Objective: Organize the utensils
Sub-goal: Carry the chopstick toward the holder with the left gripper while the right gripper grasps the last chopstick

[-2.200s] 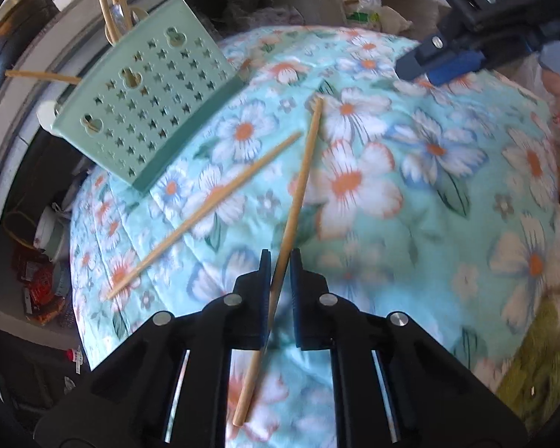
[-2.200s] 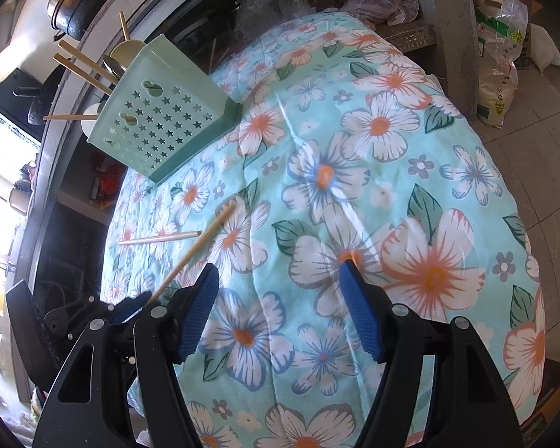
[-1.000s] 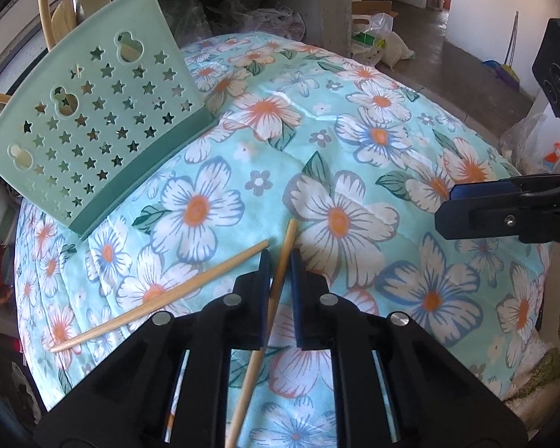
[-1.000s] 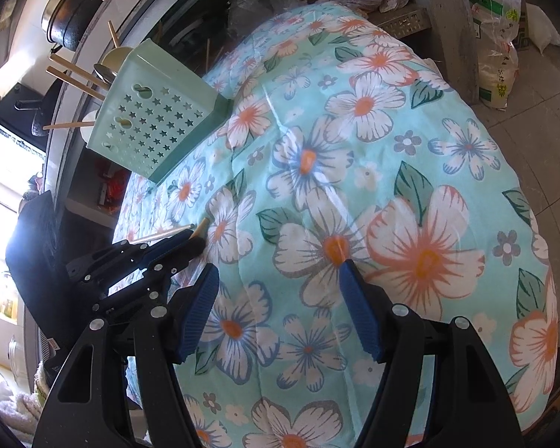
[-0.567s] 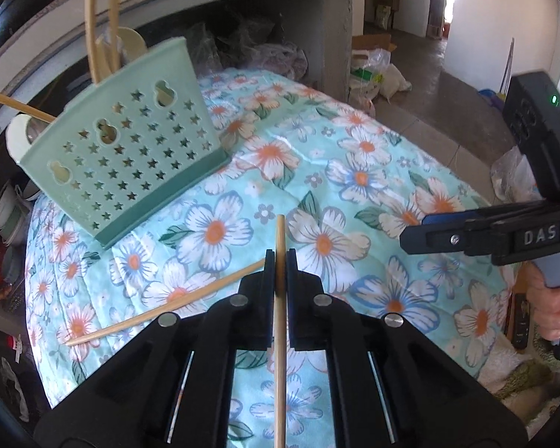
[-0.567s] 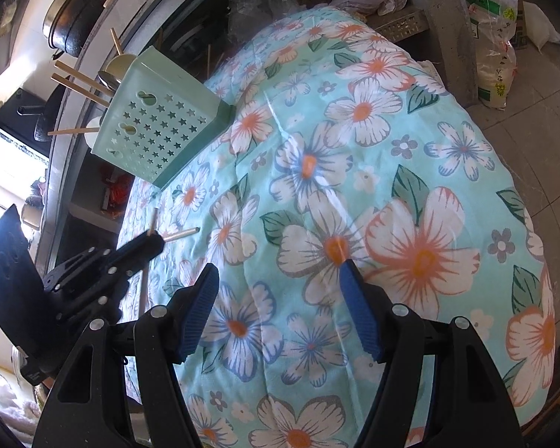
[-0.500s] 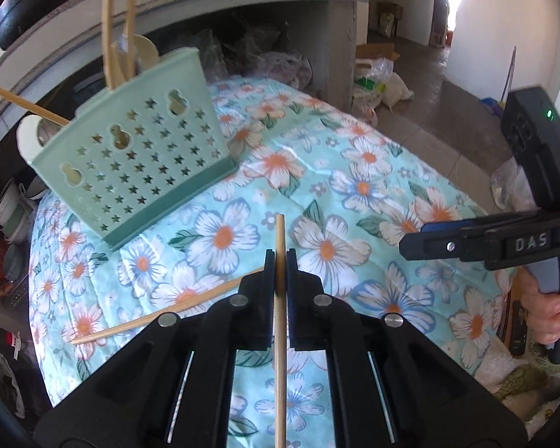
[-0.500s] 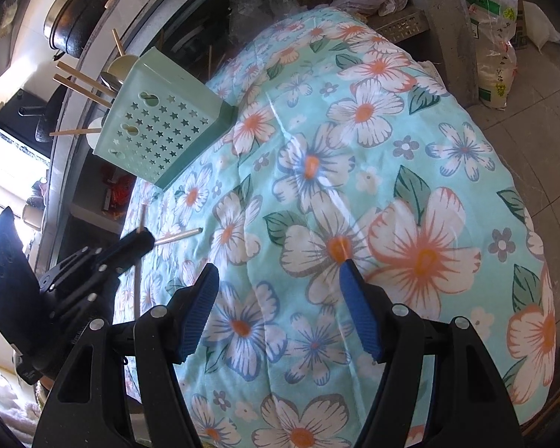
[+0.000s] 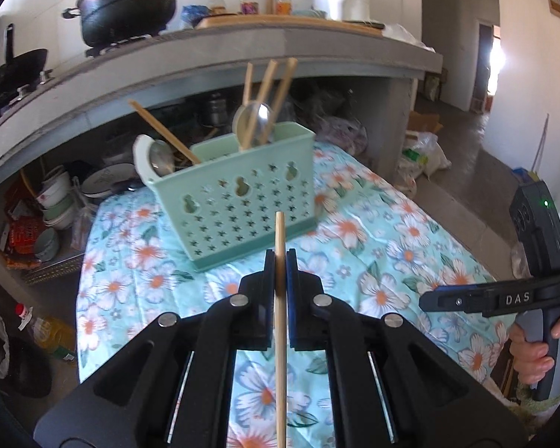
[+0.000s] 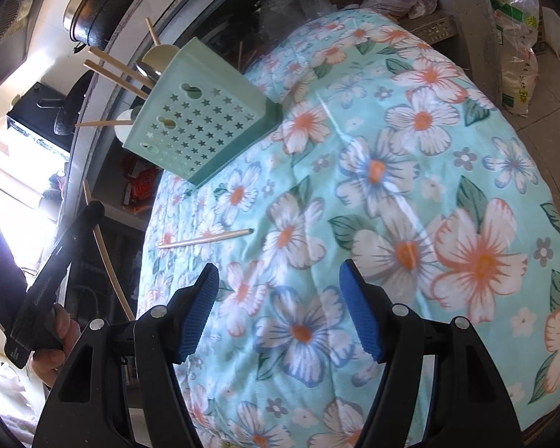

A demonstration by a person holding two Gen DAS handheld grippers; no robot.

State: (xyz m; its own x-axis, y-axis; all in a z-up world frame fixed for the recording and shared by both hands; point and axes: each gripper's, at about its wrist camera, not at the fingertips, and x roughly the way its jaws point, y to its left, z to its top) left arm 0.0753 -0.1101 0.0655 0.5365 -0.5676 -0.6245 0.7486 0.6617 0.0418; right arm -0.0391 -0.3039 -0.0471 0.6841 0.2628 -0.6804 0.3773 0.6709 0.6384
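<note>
The left tongs (image 9: 280,261) are clamped on a chopstick (image 9: 279,332), low in the middle of the left wrist frame. The stick stands nearly upright between the pads; its tip pokes out just above them, and its lower length runs down to the bottom edge of the frame.

Behind the tip, at the frame's centre, a mint green caddy (image 9: 242,201) with star-shaped cutouts sits on the flowered cloth (image 9: 392,261) that covers the worktop. Several chopsticks (image 9: 268,100) and spoons (image 9: 255,119) stick up out of it.

In the right wrist frame, the right tongs (image 10: 280,313) stand wide with nothing between them, low in the middle, over the cloth. A second chopstick (image 10: 205,239) lies flat on the cloth left of centre, well apart from the caddy at upper left. The left tongs show at the left edge, held by a hand (image 10: 56,339).

A black pot (image 9: 127,3) sits on the stove shelf at upper left of the left wrist frame.
</note>
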